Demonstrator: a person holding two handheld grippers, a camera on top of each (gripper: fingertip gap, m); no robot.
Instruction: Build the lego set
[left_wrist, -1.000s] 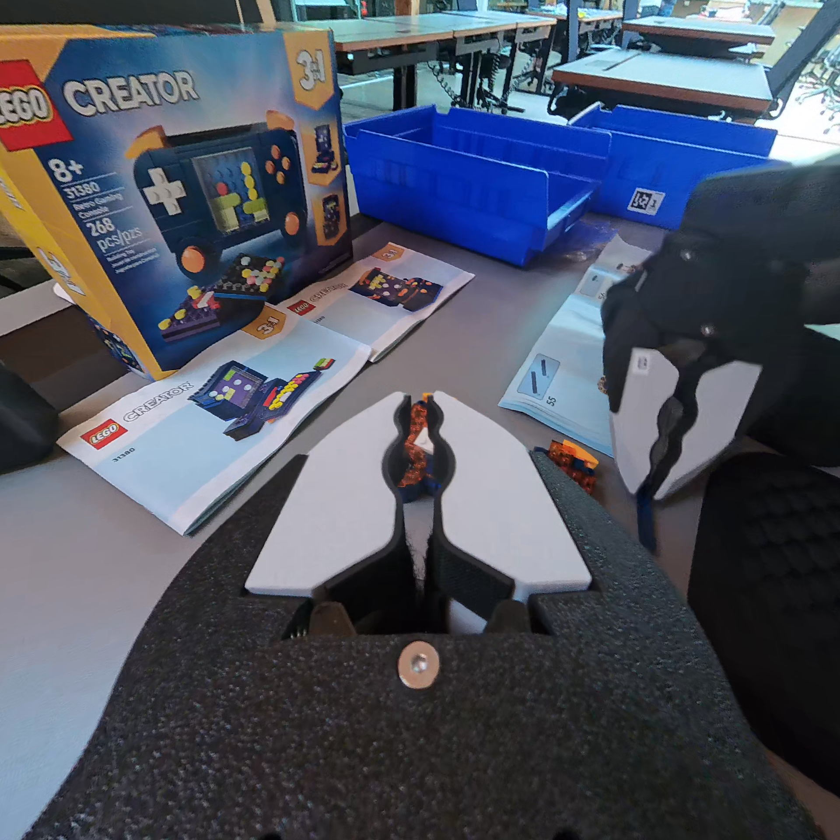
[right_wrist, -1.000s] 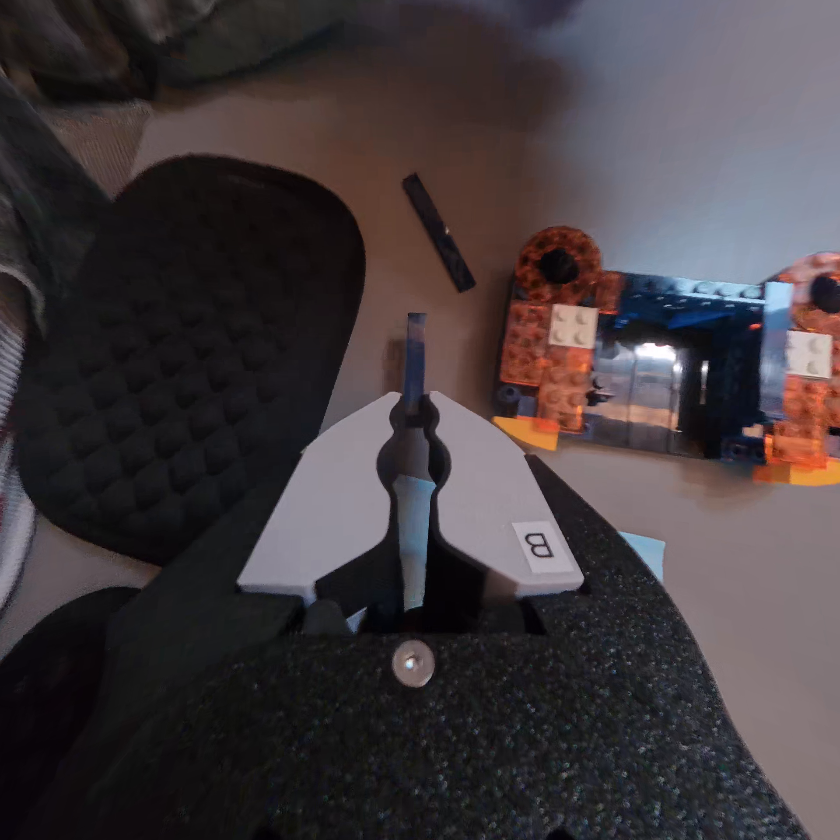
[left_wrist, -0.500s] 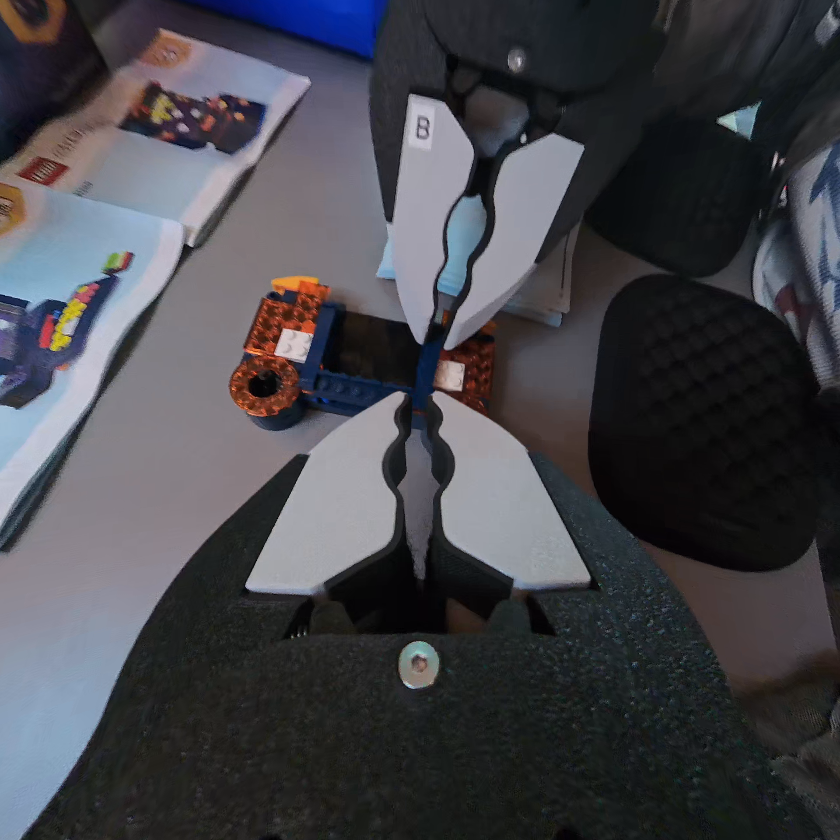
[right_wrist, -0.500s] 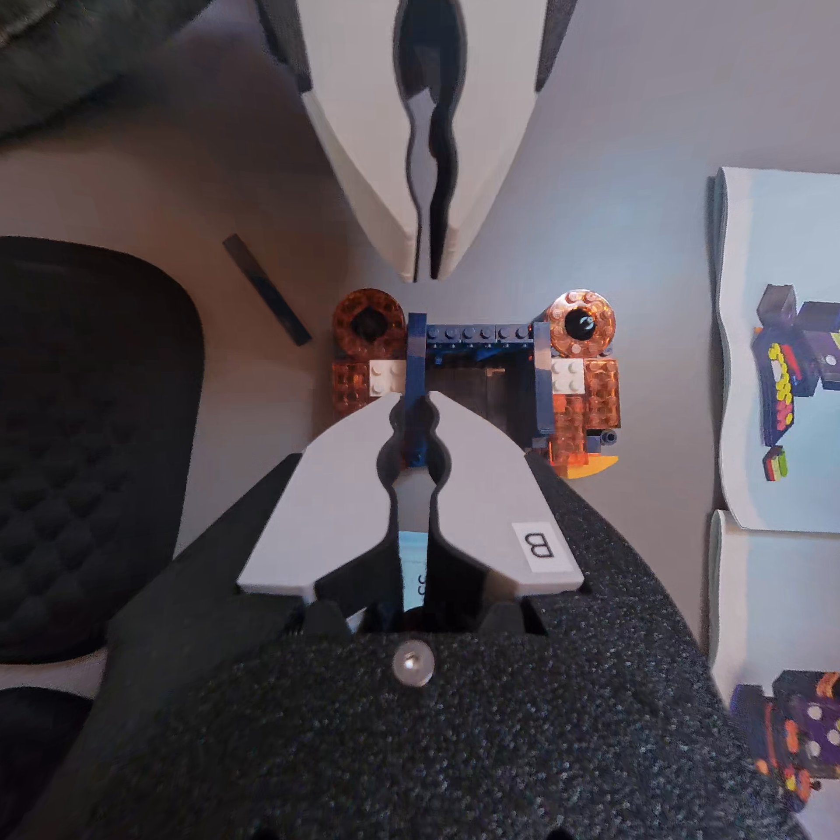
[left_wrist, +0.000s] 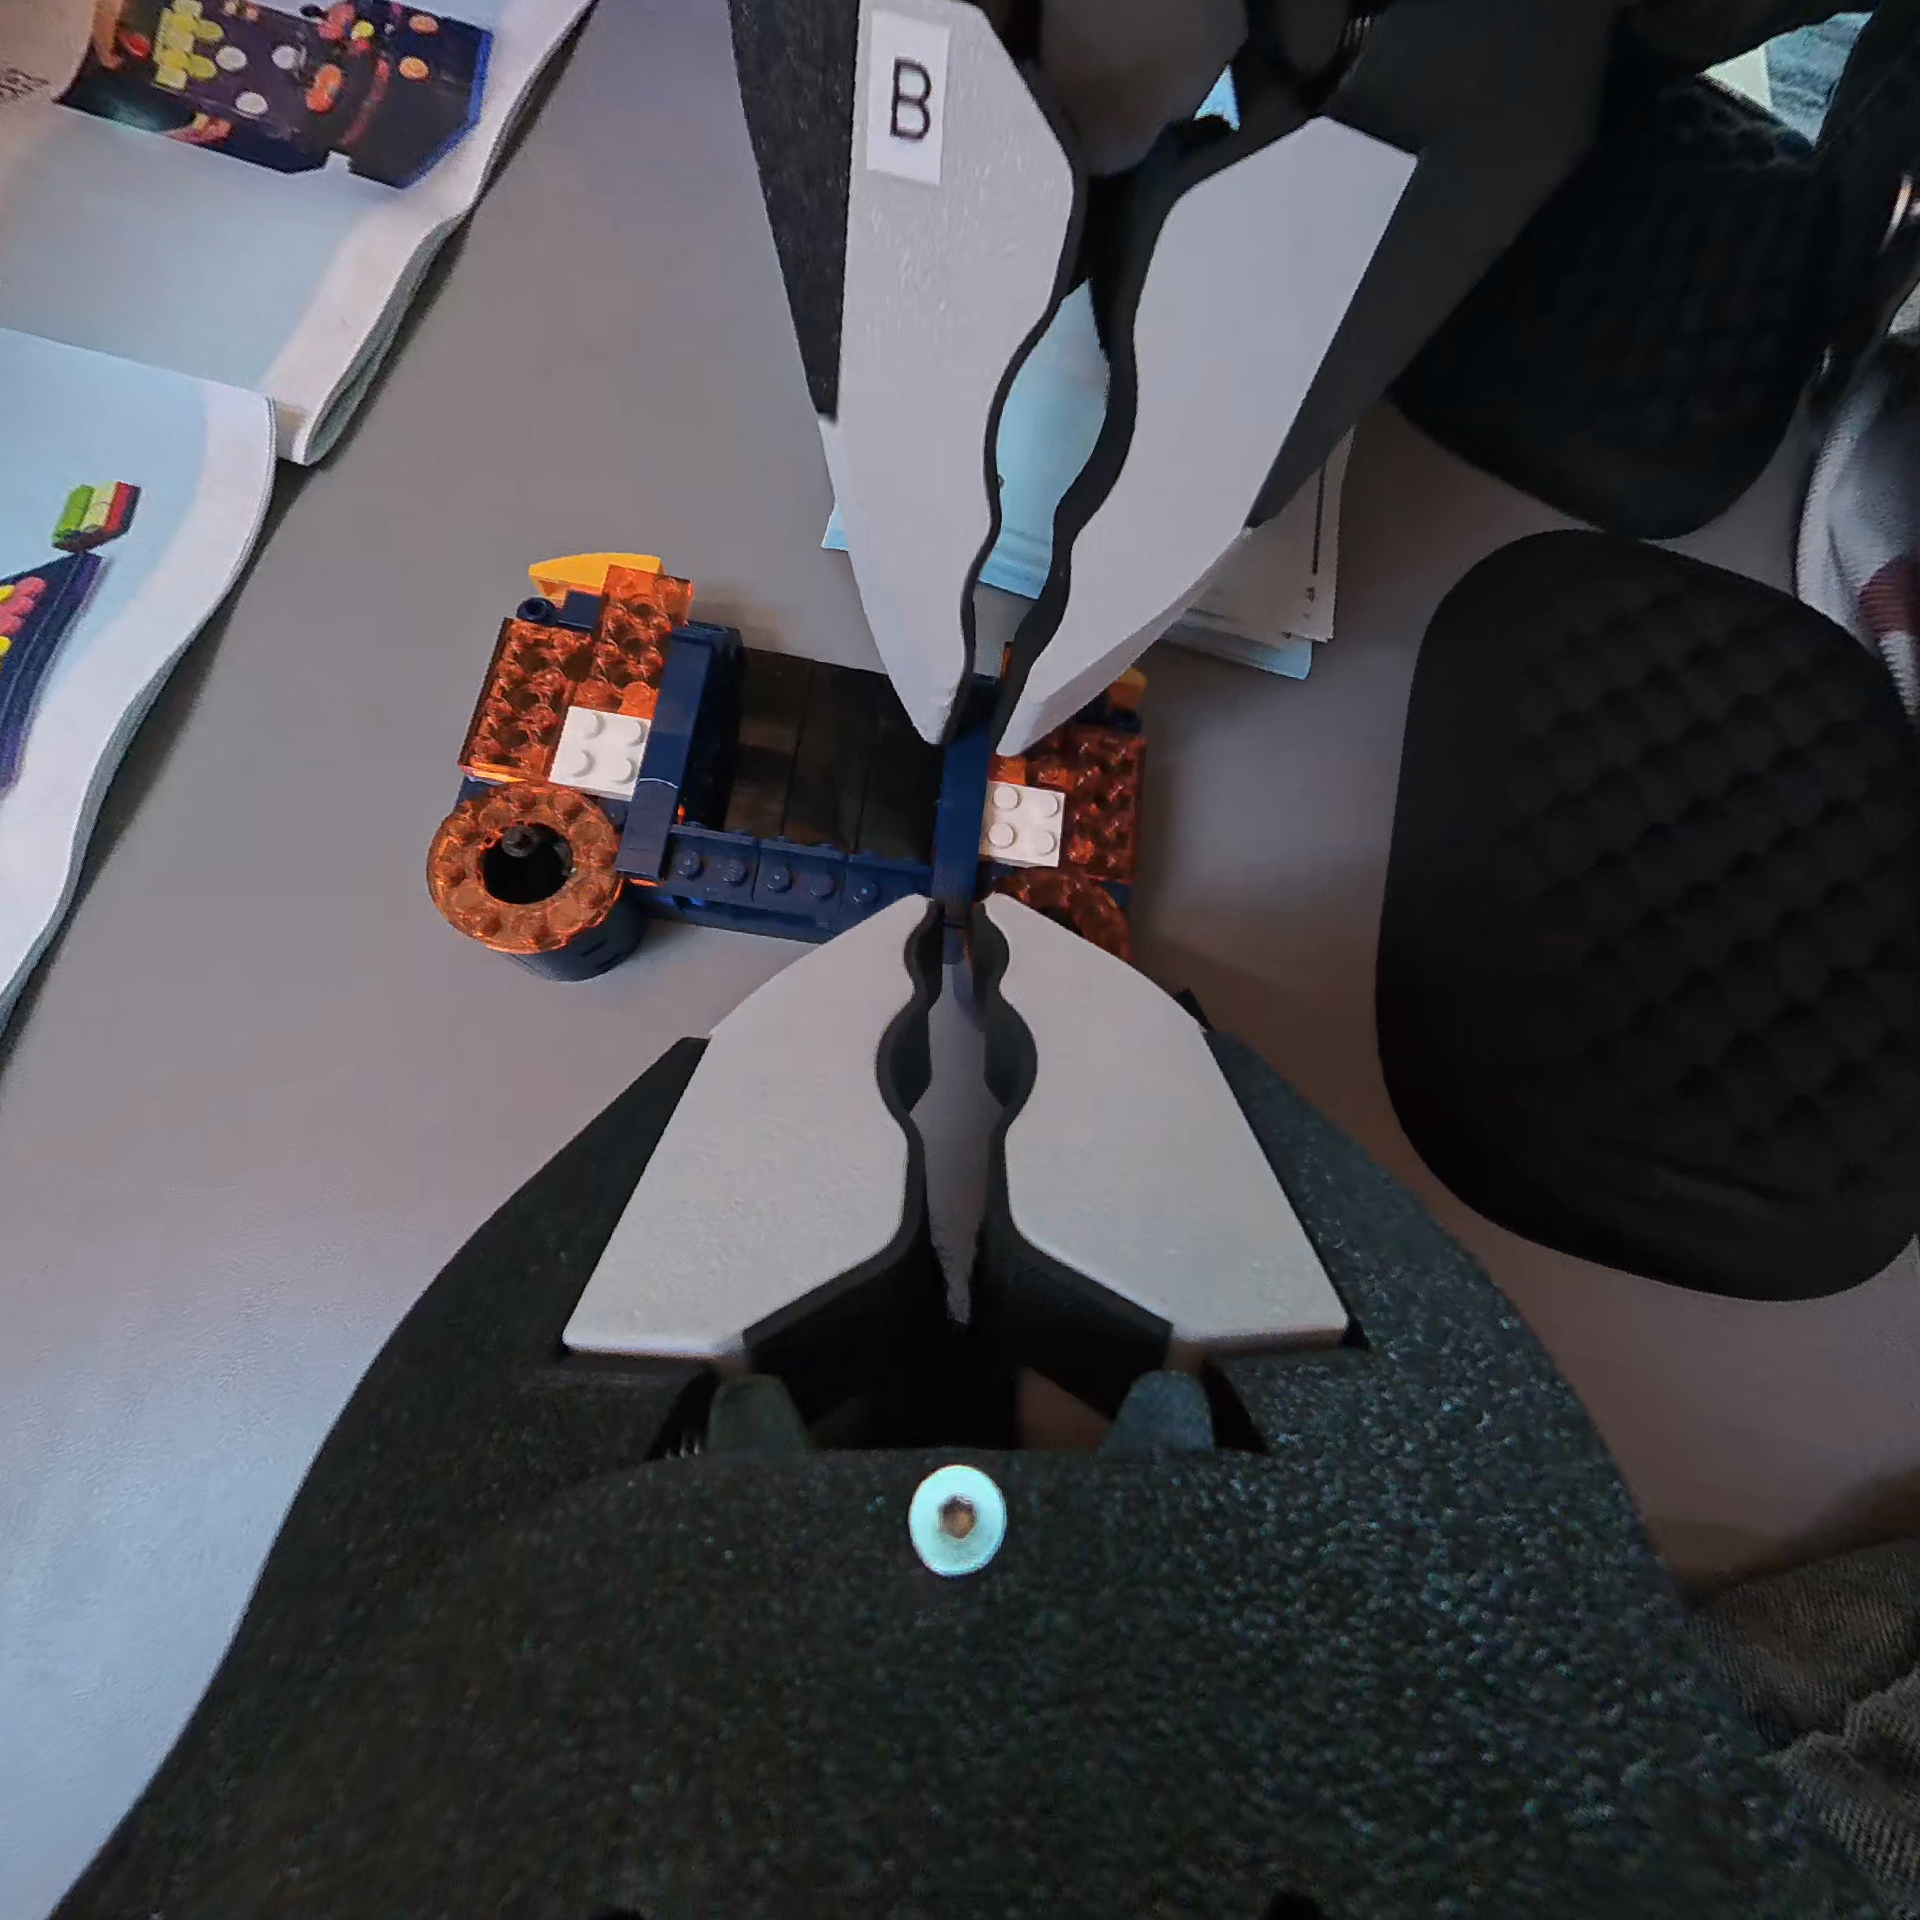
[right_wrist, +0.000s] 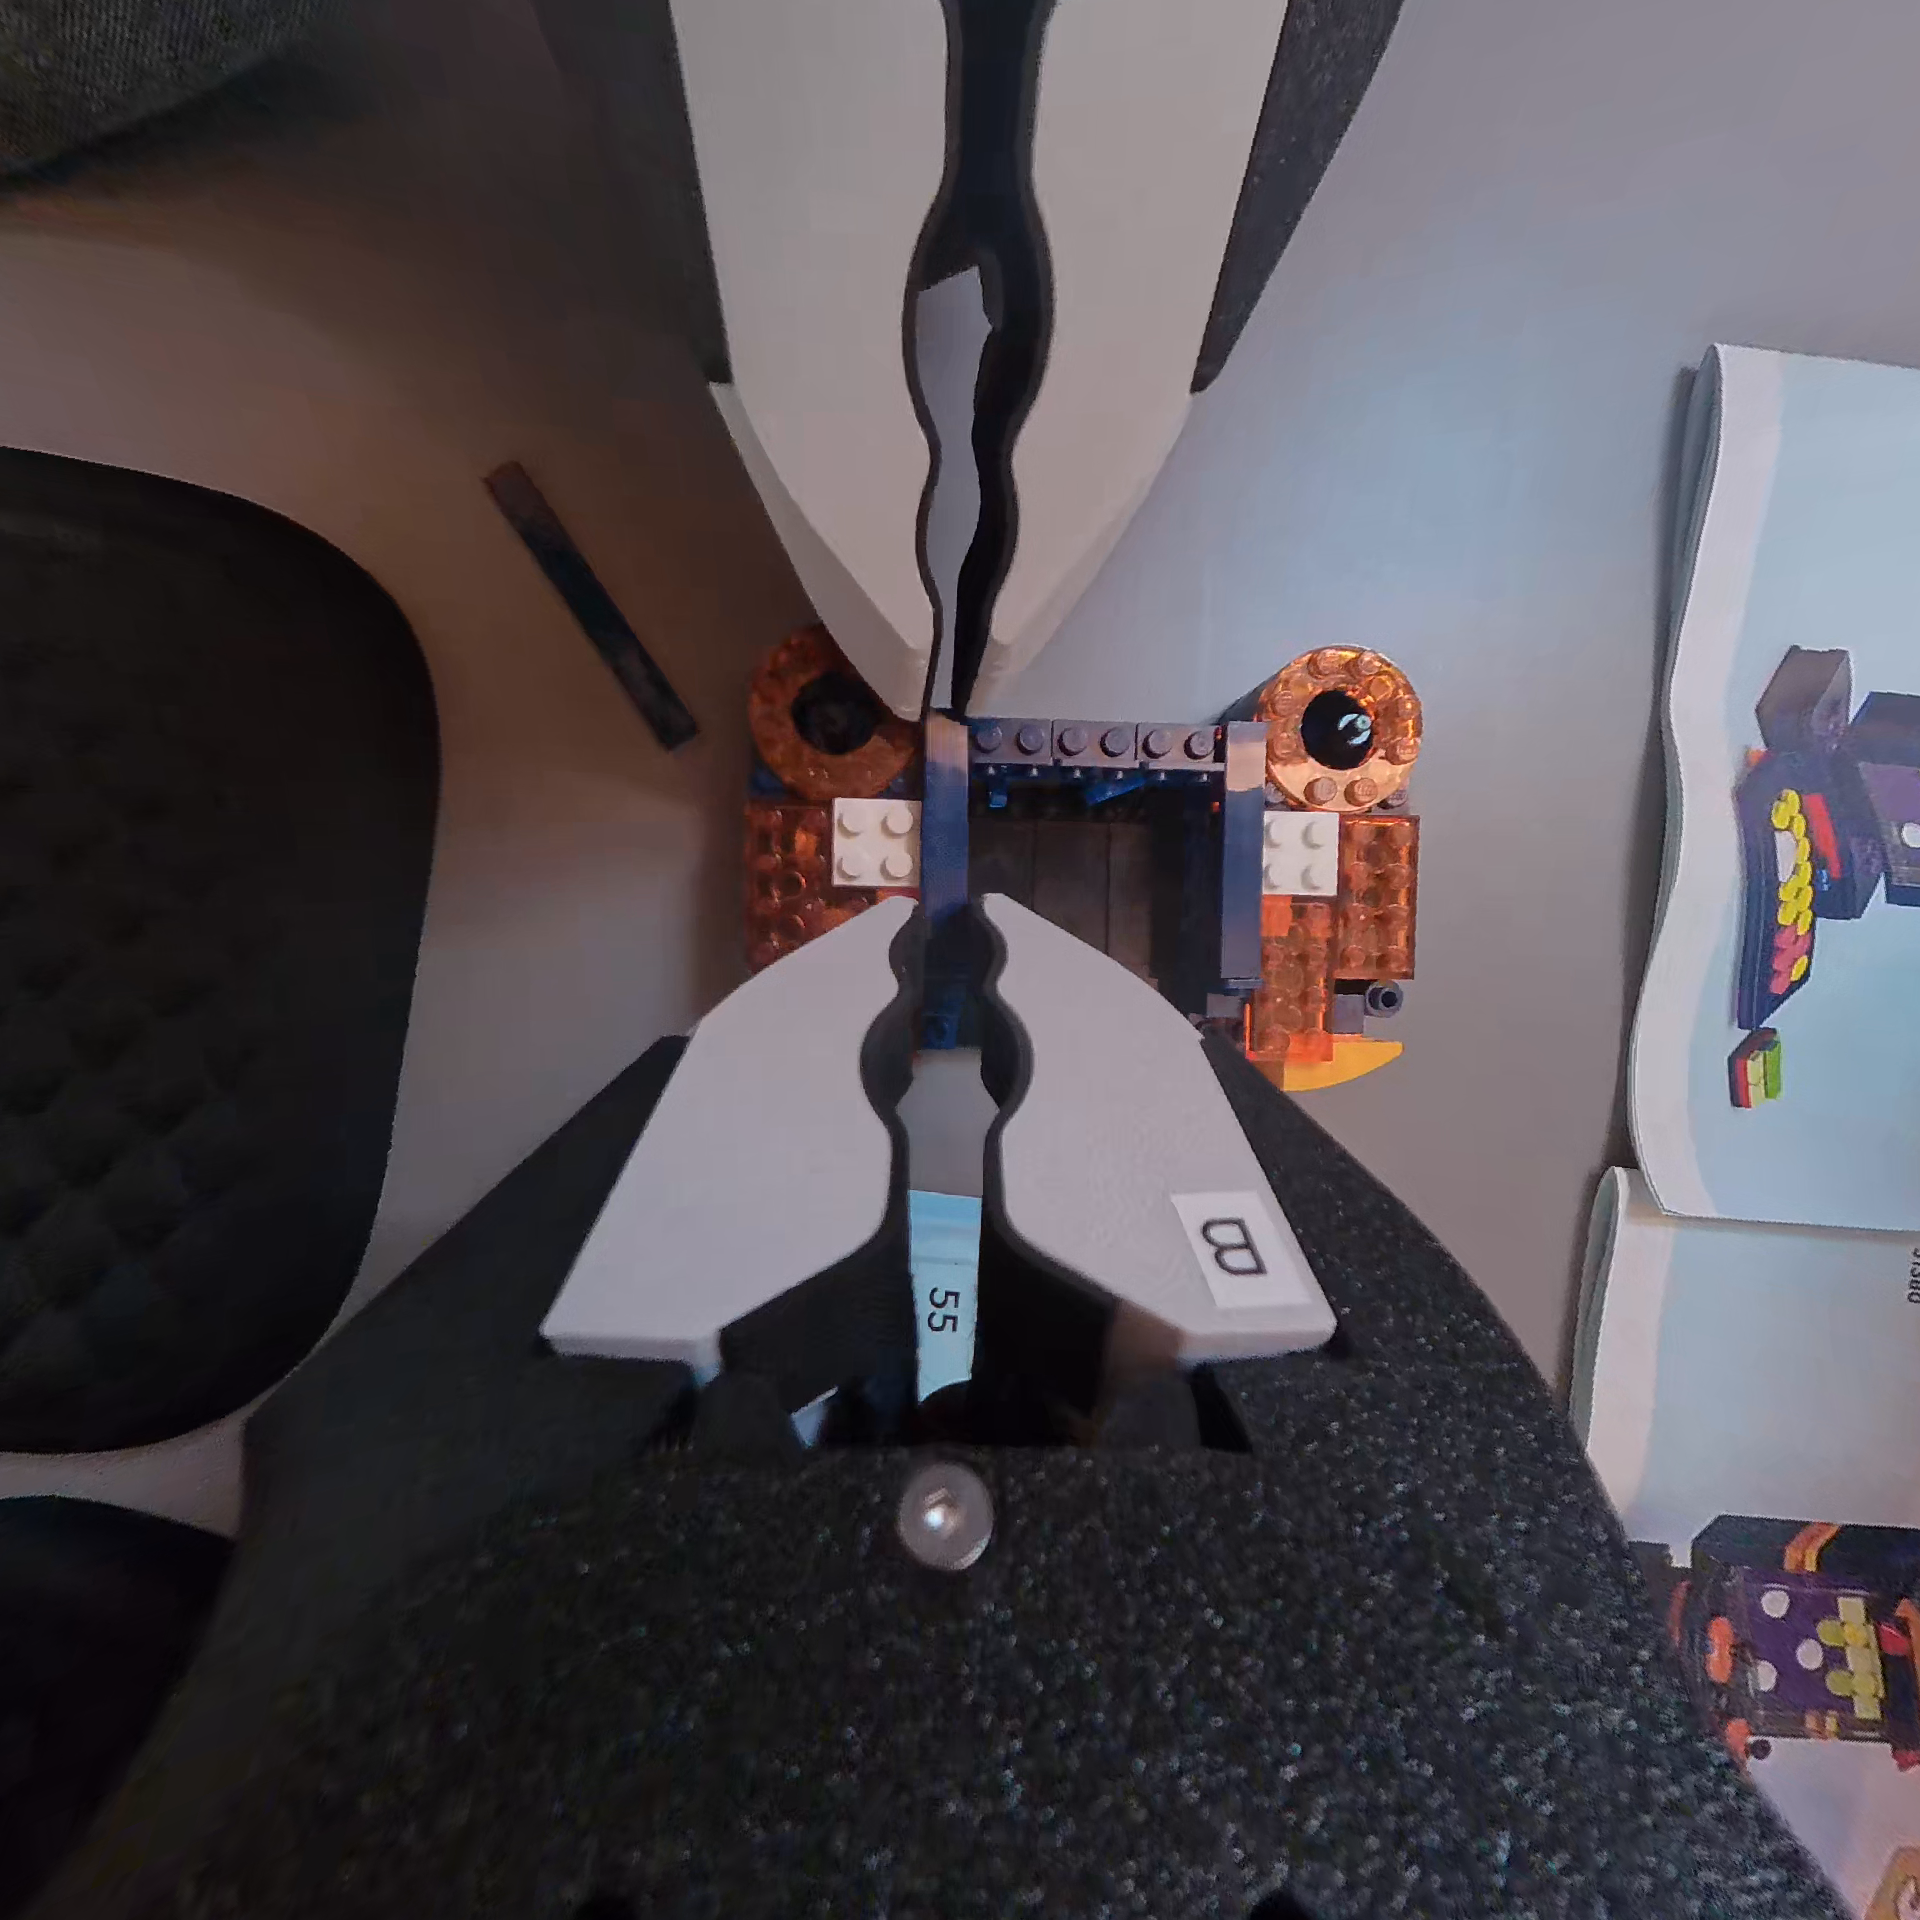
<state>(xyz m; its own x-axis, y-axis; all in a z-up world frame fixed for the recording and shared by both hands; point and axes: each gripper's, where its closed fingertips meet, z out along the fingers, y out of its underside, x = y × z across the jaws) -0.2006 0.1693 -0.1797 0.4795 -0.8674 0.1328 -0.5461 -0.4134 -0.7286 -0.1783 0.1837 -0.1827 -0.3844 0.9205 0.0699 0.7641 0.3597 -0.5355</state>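
Two tools meet nose to nose over your brick model (left_wrist: 727, 790) mid-surface: right tool (right_wrist: 948, 914) nips the dark blue strip (right_wrist: 943, 821) lengthwise; left tool (left_wrist: 951, 914), nearly closed, touches its far end.

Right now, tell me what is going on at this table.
A person works two handheld grippers, tip to tip, over a small brick model of orange, dark blue and white pieces on the grey table. The right gripper is shut on one end of a thin dark blue strip that lies along the model; the left gripper is closed at its other end. Instruction booklets lie open nearby, and another dark strip lies loose beside the model.
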